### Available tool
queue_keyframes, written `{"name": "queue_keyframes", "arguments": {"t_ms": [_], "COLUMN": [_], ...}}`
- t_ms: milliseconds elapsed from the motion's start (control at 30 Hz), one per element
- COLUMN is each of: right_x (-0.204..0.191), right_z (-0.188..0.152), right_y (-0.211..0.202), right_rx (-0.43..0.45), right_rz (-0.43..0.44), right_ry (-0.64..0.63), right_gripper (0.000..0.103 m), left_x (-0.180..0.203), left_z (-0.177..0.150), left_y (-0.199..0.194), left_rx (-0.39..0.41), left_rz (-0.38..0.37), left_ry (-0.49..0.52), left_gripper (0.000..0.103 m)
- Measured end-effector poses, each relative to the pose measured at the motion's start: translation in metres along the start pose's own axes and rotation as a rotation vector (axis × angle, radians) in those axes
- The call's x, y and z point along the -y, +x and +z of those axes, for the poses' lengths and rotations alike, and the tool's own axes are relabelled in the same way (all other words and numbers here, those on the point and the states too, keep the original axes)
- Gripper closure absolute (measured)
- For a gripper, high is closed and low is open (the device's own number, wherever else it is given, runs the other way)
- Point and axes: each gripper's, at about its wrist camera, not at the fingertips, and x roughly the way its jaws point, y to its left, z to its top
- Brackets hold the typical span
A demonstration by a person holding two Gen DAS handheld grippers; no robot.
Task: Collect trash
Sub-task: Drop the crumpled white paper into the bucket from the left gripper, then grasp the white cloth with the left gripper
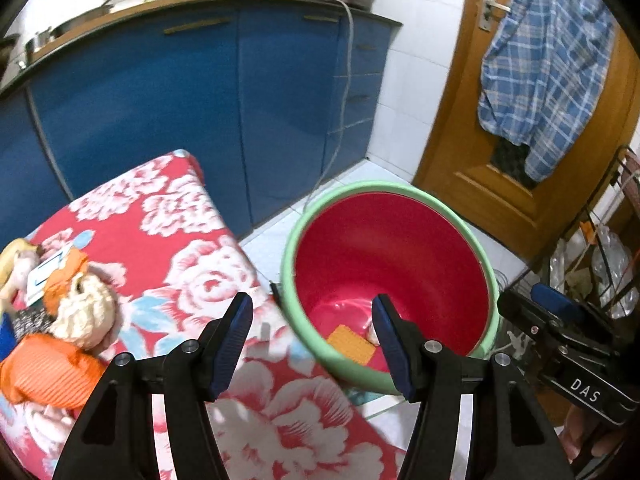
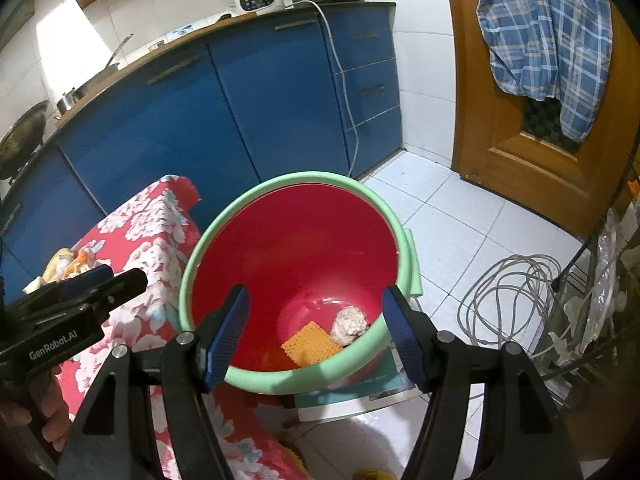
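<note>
Both tools were spread wide and held nothing: the left tool [image 1: 314,344] hung over the edge between the floral-covered bench [image 1: 176,216] and the red bucket [image 1: 400,248], and the right tool [image 2: 316,332] hung above the bucket's green rim. In the bucket's bottom lay an orange wrapper [image 2: 310,346] touching a crumpled white wad [image 2: 350,324]. More trash [image 1: 60,320], orange wrappers and crumpled paper, sat piled on the bench's left side.

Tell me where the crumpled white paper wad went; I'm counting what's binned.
In the right wrist view, the white paper wad lies at the bottom of the red bucket, right of the orange wafer-patterned piece.
</note>
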Motion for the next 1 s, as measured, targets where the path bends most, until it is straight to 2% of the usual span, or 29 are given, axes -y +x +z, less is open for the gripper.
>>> {"name": "queue_keyframes", "arguments": {"t_ms": [200, 400, 500, 1000], "right_x": [-0.019, -0.049, -0.064, -0.126], "right_z": [-0.001, -0.006, -0.009, -0.023], "right_y": [-0.003, -0.005, -0.006, -0.009], "right_rx": [-0.002, -0.011, -0.012, -0.034], "right_rz": [0.042, 0.103, 0.128, 0.207], "right_ry": [-0.023, -0.075, -0.103, -0.189], "right_gripper": [0.033, 0.033, 0.029, 0.027], "left_x": [-0.023, -0.061, -0.080, -0.168], "left_z": [-0.009, -0.023, -0.031, -0.073], "left_y": [-0.022, -0.042, -0.053, -0.091], "left_rx": [0.024, 0.025, 0.030, 0.033], "left_rz": [0.060, 0.118, 0.156, 0.294], "left_ry": [-0.049, -0.144, -0.186, -0.360], "left_gripper": [0.040, 0.039, 0.039, 0.039]}}
